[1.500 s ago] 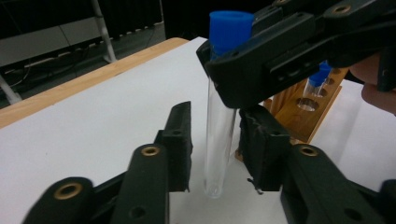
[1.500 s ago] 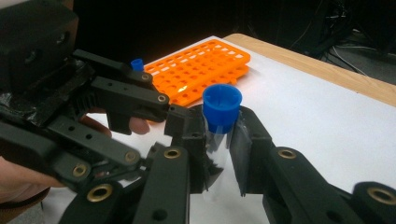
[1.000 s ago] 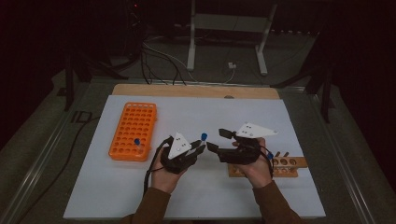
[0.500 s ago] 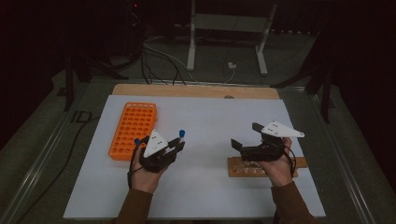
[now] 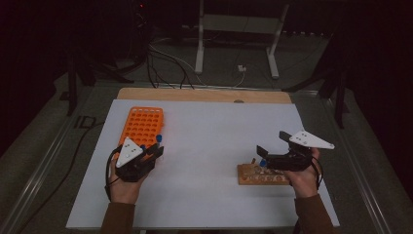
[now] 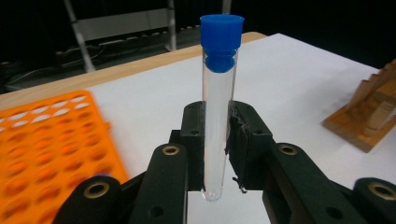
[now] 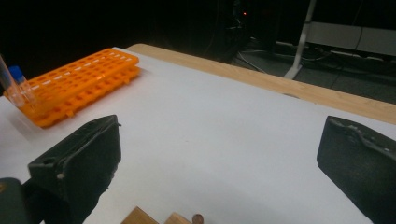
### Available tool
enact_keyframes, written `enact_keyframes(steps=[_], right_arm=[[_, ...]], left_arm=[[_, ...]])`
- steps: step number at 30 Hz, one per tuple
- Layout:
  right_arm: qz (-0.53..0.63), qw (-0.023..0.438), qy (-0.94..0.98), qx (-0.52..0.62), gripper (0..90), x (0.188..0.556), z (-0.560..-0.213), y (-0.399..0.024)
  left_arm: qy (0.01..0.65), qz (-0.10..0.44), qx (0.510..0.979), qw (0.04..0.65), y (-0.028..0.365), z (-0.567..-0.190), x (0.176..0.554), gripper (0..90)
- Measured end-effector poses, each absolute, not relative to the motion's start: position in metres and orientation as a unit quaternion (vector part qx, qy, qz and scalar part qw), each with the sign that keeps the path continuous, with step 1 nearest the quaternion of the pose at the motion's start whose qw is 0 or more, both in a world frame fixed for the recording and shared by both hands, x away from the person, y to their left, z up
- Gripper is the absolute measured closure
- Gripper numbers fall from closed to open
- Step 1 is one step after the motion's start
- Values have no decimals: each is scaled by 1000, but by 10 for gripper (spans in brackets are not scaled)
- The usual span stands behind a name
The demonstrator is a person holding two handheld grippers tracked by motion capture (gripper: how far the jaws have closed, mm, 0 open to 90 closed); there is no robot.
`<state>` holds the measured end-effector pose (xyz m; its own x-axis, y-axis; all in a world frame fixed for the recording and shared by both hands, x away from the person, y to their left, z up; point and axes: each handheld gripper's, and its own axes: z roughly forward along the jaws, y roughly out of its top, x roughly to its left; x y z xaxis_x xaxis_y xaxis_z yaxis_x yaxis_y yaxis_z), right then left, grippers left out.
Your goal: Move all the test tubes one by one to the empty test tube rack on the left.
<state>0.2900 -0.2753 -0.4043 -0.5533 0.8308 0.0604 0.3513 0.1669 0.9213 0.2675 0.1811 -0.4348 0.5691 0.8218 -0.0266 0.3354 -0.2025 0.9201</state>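
My left gripper [image 6: 218, 140] is shut on a clear test tube [image 6: 219, 93] with a blue cap and holds it upright, gripping its lower half. In the high view the left gripper [image 5: 155, 152] sits at the near end of the orange tube rack [image 5: 143, 124], with the blue cap [image 5: 159, 138] standing above it. My right gripper [image 5: 270, 145] hovers over the wooden rack [image 5: 263, 174] at the right. In the right gripper view its jaws [image 7: 219, 140] stand wide open with nothing between them, having spread wider within the last second.
White mat [image 5: 209, 146] covers the table, with a wooden strip [image 5: 204, 94] along its far edge. The orange rack [image 7: 79, 79] shows far left in the right gripper view, and the wooden rack [image 6: 373, 116] at the right of the left gripper view. Dark floor, cables and a stand lie beyond.
The two grippers, close together at the table's middle a second ago, have parted. The left one carried the tube left toward the orange rack; the right one moved right over the wooden rack.
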Motion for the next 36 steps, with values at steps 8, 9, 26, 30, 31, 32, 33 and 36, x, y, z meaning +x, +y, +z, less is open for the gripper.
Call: enact_keyframes(steps=[8, 9, 26, 30, 31, 32, 33, 36], right_arm=[[498, 247, 722, 411, 3, 287, -406, -282], [498, 248, 721, 413, 3, 287, -406, -283], [508, 255, 708, 419, 3, 284, -402, -294], [509, 254, 707, 420, 3, 284, -402, -295], [509, 254, 707, 420, 3, 284, -402, -295], [508, 255, 707, 420, 3, 284, -403, -295], [509, 254, 707, 420, 3, 284, -403, -295], [510, 254, 706, 421, 3, 284, -403, -295]], left_arm=[[419, 262, 716, 493, 211, -437, 262, 767], [421, 263, 713, 495, 214, -437, 261, 766], [455, 284, 692, 483, 238, -456, 271, 766], [462, 284, 693, 476, 238, -461, 276, 766], [464, 283, 693, 474, 238, -462, 277, 766], [465, 281, 694, 473, 238, -463, 278, 766], [465, 281, 696, 469, 238, -464, 279, 766], [463, 275, 700, 469, 237, -466, 280, 766]])
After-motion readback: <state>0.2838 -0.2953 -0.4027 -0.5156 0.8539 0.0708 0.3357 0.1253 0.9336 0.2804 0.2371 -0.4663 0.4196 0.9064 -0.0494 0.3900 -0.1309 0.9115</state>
